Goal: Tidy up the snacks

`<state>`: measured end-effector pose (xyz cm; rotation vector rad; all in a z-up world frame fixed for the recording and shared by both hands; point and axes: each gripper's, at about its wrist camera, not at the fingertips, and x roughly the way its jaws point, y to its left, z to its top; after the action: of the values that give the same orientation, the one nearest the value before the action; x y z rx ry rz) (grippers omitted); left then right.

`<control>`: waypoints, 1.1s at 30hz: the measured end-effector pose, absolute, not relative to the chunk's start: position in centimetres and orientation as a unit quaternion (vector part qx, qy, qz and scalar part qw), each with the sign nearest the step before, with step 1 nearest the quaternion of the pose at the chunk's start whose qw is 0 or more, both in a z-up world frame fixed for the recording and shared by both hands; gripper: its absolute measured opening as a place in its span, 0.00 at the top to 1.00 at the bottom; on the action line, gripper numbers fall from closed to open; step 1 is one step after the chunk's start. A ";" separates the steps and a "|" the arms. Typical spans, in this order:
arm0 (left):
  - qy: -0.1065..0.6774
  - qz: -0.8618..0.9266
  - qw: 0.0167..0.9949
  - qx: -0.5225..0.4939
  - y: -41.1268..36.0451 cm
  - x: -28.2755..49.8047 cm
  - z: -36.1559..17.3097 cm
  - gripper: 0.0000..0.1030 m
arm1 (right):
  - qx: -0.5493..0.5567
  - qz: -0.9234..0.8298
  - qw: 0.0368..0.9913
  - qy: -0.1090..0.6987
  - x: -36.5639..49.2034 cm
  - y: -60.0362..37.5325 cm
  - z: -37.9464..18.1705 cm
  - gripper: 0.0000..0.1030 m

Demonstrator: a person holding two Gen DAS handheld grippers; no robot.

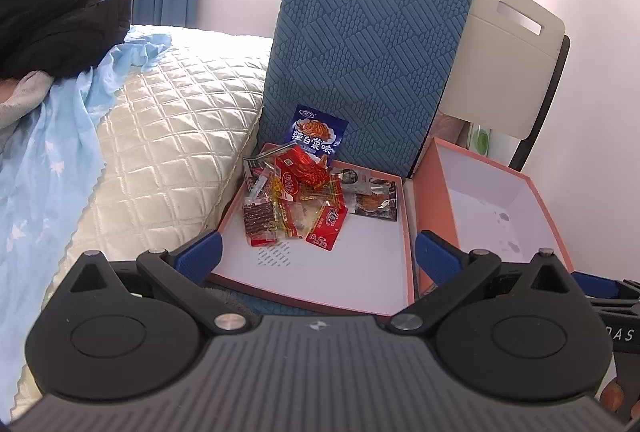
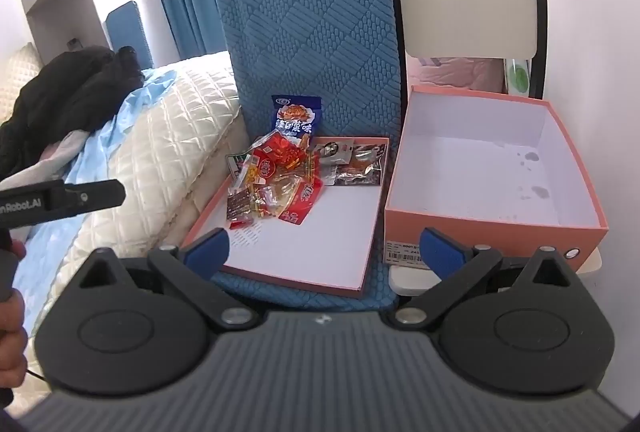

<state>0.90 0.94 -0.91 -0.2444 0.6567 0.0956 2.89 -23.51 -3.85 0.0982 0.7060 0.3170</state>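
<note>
The deep orange box (image 2: 496, 187), right of centre in the right wrist view, is one rigid cardboard container with a white, stained floor and nothing in it; it should handle as light and stiff, best taken by a side wall. Just beside it at frame centre lies one shallow lid (image 2: 320, 240), also stiff card, resting on the blue chair cushion (image 2: 312, 15) and holding the snack pile (image 2: 276, 183) at its far end. The pile comprises roughly eight to ten small packets; overlap prevents an exact count. One blue packet (image 1: 318, 131) stands upright against the cushion; one dark packet (image 2: 360, 163) lies flat to the right; the red and clear wrappers (image 1: 304, 199) are heaped together. All appear light, thin, crinkly and slippery; pinch each at a sealed edge or corner, not the filled middle. Left gripper (image 1: 318, 252) and right gripper (image 2: 326, 250) both stand fully released, jaws spread, grasping nothing, short of the lid's near edge.
</note>
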 end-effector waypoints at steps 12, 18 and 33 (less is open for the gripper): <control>0.320 0.044 0.938 -0.125 1.0 1.2 -1.2 0.00 | 0.045 0.153 0.924 0.347 3.2 -23.5 -3.9 0.00; 0.320 0.040 0.938 -0.123 1.0 1.4 -1.4 0.00 | 0.044 0.151 0.925 0.347 3.3 -23.4 -4.0 0.00; 0.319 0.046 0.939 -0.118 0.8 0.4 -1.7 0.00 | 0.048 0.152 0.924 0.347 3.3 -23.3 -4.3 0.00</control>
<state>0.44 0.82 -1.72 -0.2415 0.6514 0.0937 3.27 -23.32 -4.28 0.0984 0.7127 0.3123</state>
